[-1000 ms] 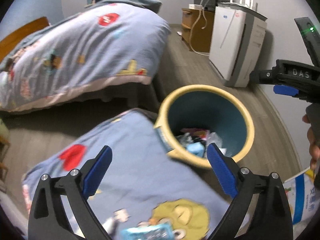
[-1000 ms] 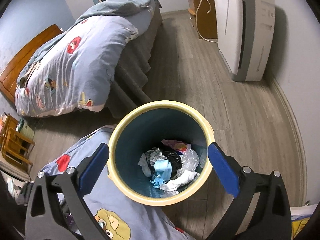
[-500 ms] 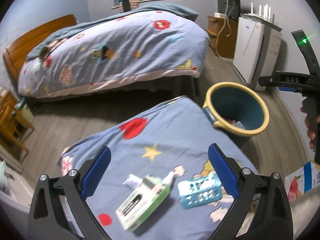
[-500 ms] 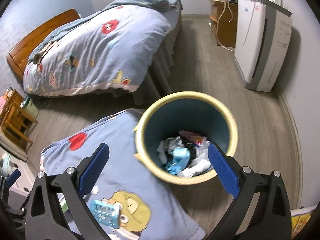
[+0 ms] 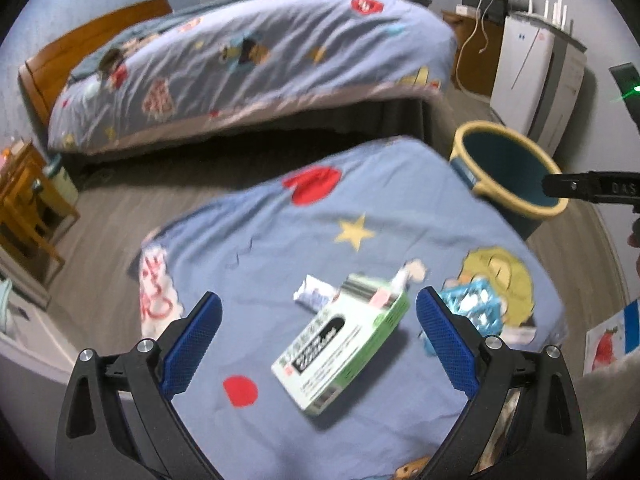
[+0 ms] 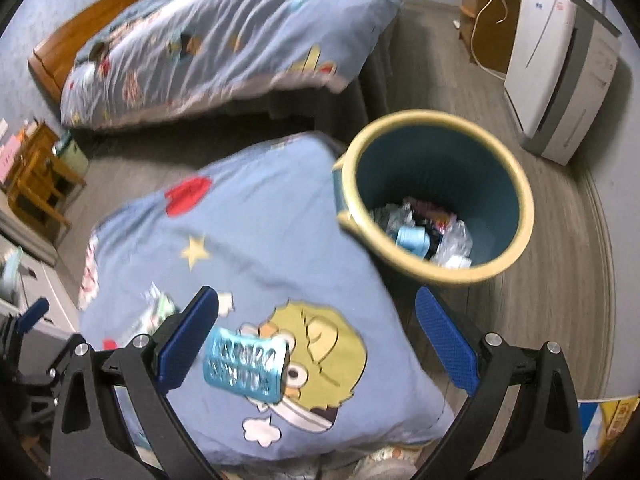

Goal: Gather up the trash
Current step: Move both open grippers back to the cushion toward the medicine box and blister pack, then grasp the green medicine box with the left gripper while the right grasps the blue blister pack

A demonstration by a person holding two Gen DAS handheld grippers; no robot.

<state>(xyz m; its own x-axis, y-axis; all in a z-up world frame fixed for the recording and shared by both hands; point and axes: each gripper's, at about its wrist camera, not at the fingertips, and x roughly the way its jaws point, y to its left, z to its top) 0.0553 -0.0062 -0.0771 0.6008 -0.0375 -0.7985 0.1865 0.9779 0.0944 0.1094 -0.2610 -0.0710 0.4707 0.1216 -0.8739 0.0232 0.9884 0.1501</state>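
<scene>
some wrappers already fill the yellow-rimmed teal plastic bin, but the green-and-white cardboard box and blue mesh packet wait (both the left gripper and right gripper spread, empty).

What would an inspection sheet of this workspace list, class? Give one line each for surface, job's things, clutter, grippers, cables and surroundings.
Surface: blue cartoon quilt, wrinkled.
Job's things: green-white box, silver wrapper and blue basket on the quilt; bin beside it, holding trash.
Clutter: nothing seen beyond these.
Grippers: left gripper open over the box; right gripper open, empty.
Cables: white cord hanging by the wooden cabinet.
Surroundings: bed, white appliance, wood floor.
</scene>
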